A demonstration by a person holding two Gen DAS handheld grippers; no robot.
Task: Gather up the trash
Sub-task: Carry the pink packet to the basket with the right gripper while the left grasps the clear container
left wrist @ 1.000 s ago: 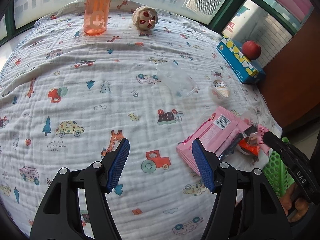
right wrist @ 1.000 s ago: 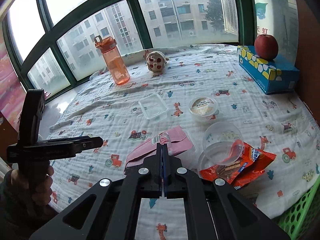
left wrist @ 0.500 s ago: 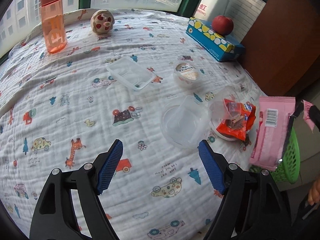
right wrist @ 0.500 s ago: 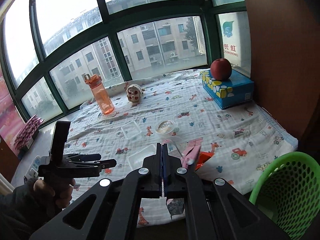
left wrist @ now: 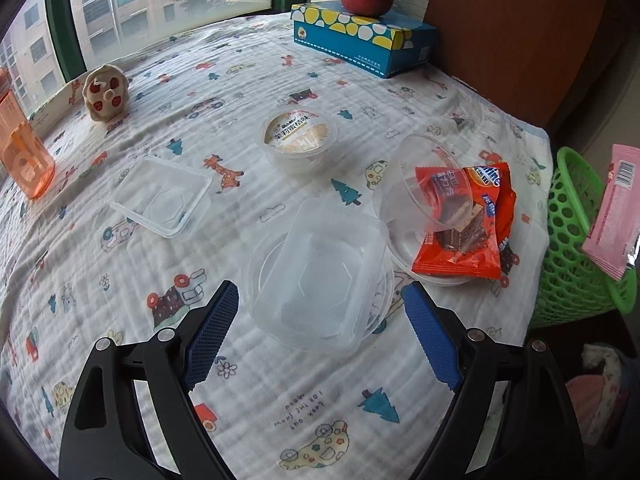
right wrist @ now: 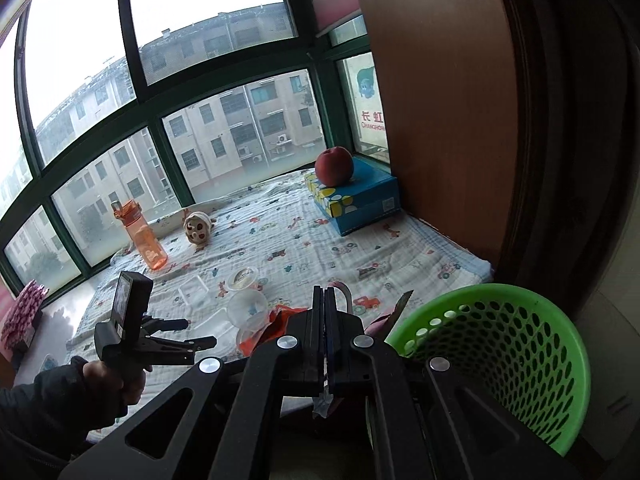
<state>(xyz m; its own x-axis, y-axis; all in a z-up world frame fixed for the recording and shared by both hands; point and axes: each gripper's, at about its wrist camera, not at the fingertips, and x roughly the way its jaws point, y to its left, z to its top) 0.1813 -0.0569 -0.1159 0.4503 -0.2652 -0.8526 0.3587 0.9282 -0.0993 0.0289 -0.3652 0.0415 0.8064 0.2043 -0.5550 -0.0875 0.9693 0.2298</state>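
Pink and glossy, the wrapper (left wrist: 614,216) hangs flat over the green basket (left wrist: 576,248) at the right edge of the left wrist view, a white barcode patch near its top and a silvery crimped seal at its lower corner. The right gripper (right wrist: 325,344) has its blue pads pressed together on the wrapper's edge, a scrap of it poking out below the fingers. The basket is perforated plastic and stands just beside the near right corner of the printed blanket (left wrist: 120,280). The left gripper (left wrist: 320,336) is spread wide, low over the blanket, with a clear square tub (left wrist: 316,272) between its fingers. Right of the tub an orange snack packet (left wrist: 468,224) lies in a round clear container (left wrist: 416,200).
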